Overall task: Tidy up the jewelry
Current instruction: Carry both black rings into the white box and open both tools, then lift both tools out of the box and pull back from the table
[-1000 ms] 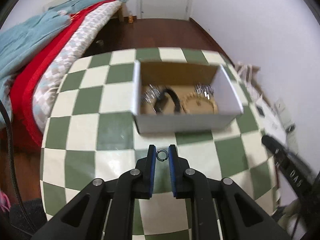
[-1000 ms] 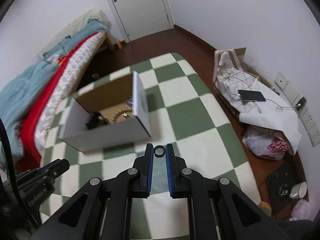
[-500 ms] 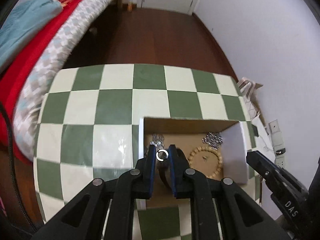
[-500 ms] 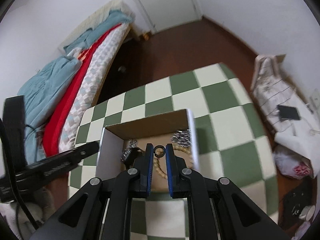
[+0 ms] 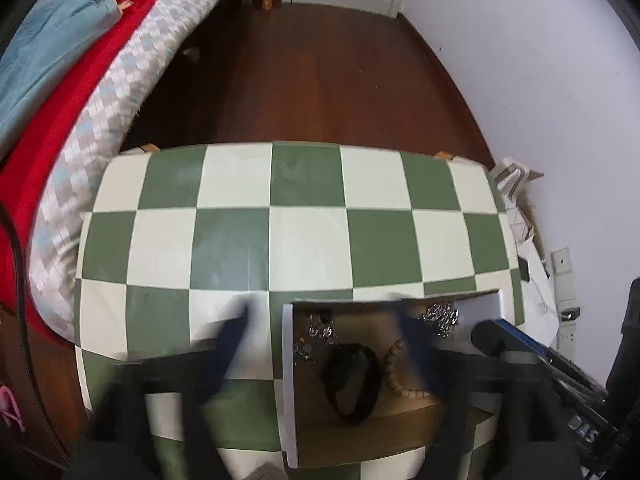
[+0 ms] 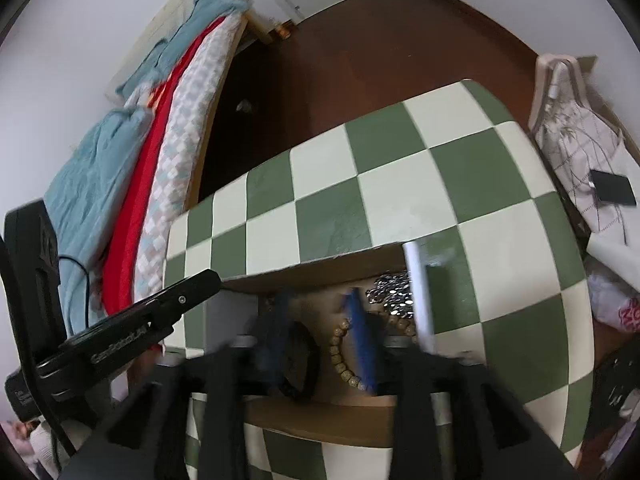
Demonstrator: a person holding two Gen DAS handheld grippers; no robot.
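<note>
An open cardboard box (image 5: 289,380) with white outer walls stands on the green-and-cream checked table (image 5: 304,240). Inside lie a black bracelet (image 5: 352,376), a wooden bead bracelet (image 5: 394,372) and silver sparkly pieces (image 5: 440,316). My left gripper (image 5: 324,344) is open wide and blurred, its fingers straddling the box's left wall. My right gripper (image 6: 320,324) is open over the box (image 6: 320,272), above the bead bracelet (image 6: 340,352) and the black bracelet (image 6: 304,360). No ring shows between either pair of fingers.
A bed with red and blue bedding (image 5: 60,80) lies left of the table. Dark wooden floor (image 5: 320,80) is beyond it. A bag with a phone on it (image 6: 600,184) sits on the right by the wall.
Both grippers held small rings shut over the box half a second ago. Now both have opened wide and the rings are gone from between the fingers.
</note>
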